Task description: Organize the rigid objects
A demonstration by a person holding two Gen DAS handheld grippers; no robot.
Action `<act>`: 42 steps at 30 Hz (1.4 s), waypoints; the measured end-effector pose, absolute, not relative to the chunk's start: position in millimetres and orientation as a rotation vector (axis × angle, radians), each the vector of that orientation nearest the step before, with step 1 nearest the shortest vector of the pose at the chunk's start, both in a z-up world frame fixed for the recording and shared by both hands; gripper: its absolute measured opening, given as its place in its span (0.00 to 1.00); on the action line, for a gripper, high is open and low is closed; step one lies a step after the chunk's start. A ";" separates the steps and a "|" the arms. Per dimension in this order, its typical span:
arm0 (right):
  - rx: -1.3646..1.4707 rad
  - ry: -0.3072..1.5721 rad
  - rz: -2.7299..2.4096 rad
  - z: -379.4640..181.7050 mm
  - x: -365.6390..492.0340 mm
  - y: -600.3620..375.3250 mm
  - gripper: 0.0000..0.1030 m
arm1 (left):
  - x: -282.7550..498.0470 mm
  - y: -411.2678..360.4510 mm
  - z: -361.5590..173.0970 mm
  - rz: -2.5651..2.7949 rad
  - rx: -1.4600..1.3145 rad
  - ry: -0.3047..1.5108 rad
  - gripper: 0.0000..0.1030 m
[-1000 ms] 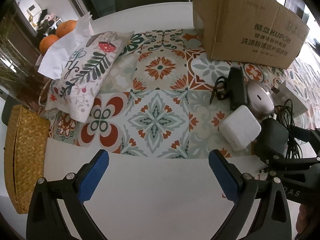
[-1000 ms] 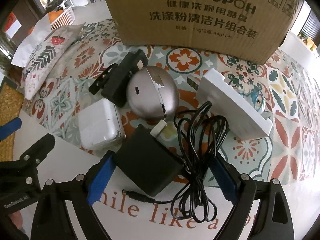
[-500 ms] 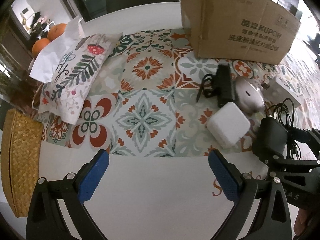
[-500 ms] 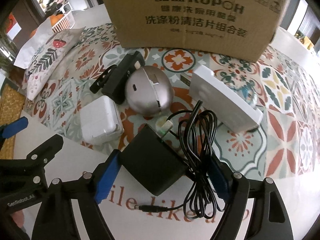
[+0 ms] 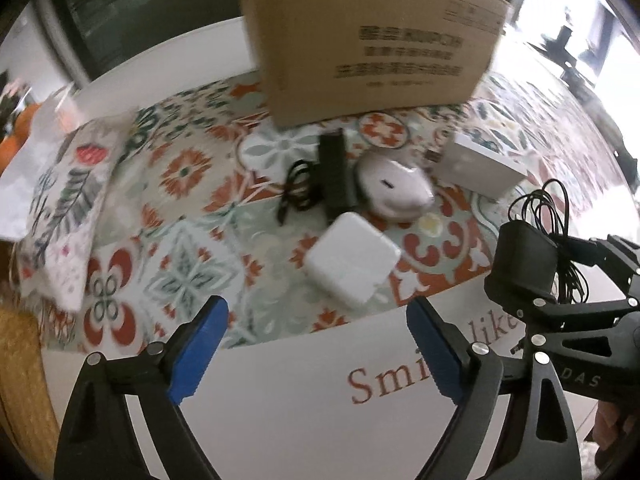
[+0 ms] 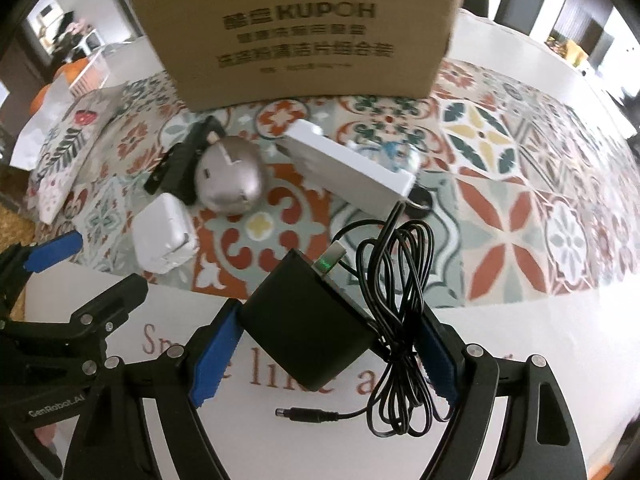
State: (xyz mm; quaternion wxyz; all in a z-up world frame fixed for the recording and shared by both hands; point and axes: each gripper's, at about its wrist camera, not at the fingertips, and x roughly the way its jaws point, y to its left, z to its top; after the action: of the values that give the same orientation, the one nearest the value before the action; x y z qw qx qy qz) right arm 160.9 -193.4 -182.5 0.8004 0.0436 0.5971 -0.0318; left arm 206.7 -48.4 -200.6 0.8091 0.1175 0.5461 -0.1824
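Note:
My right gripper [image 6: 328, 316] is shut on a black power adapter [image 6: 308, 328] and holds it just above the white table; its coiled cable [image 6: 400, 300] and plug dangle over the right finger. The left wrist view shows the same adapter [image 5: 520, 264] at the right. My left gripper [image 5: 316, 320] has nothing between its blue pads [image 5: 200, 340] and its jaws are closing. A white square charger [image 5: 352, 258] lies on the patterned mat just beyond them. Behind it lie a silver rounded device [image 5: 396, 188], a black device with a cord [image 5: 336, 168] and a flat white box [image 5: 480, 164].
A tall cardboard box [image 6: 304, 40] stands at the back of the patterned mat [image 6: 500, 208]. A floral cushion [image 5: 68, 200] lies at the left, with oranges [image 5: 16, 136] behind it. A wicker basket [image 5: 20, 380] sits at the table's left edge. The near table [image 5: 300, 400] is bare white with lettering.
The right gripper has narrowed onto the black adapter and lifted it off the table. The left gripper swung right, toward the white charger, and its jaws narrowed a little.

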 end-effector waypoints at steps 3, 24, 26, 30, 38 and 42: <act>0.101 1.292 -0.097 -183.9 158.4 -199.3 0.80 | 210.5 -59.1 -204.3 -0.455 0.287 1.164 0.83; 0.146 1.336 -0.137 -202.9 164.8 -203.5 0.80 | 228.6 -85.6 -222.7 -0.536 0.354 1.162 0.56; 0.145 1.334 -0.132 -202.9 166.3 -202.7 0.80 | 227.9 -80.8 -220.8 -0.531 0.323 1.169 0.56; 0.151 1.326 -0.126 -199.9 168.2 -203.6 0.80 | 222.5 -75.2 -219.2 -0.521 0.270 1.177 0.56; 0.146 1.288 -0.127 -184.7 164.3 -204.4 0.80 | 213.9 -64.5 -206.0 -0.445 0.221 1.150 0.56; 0.133 1.254 -0.127 -173.7 164.9 -206.1 0.80 | 210.9 -59.3 -193.3 -0.421 0.206 1.119 0.56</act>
State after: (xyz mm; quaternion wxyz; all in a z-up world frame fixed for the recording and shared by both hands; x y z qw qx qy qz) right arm 164.9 -206.1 -173.7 0.8059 0.0623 0.5858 -0.0593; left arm 210.9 -59.3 -193.3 0.8217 0.0969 0.5256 -0.1978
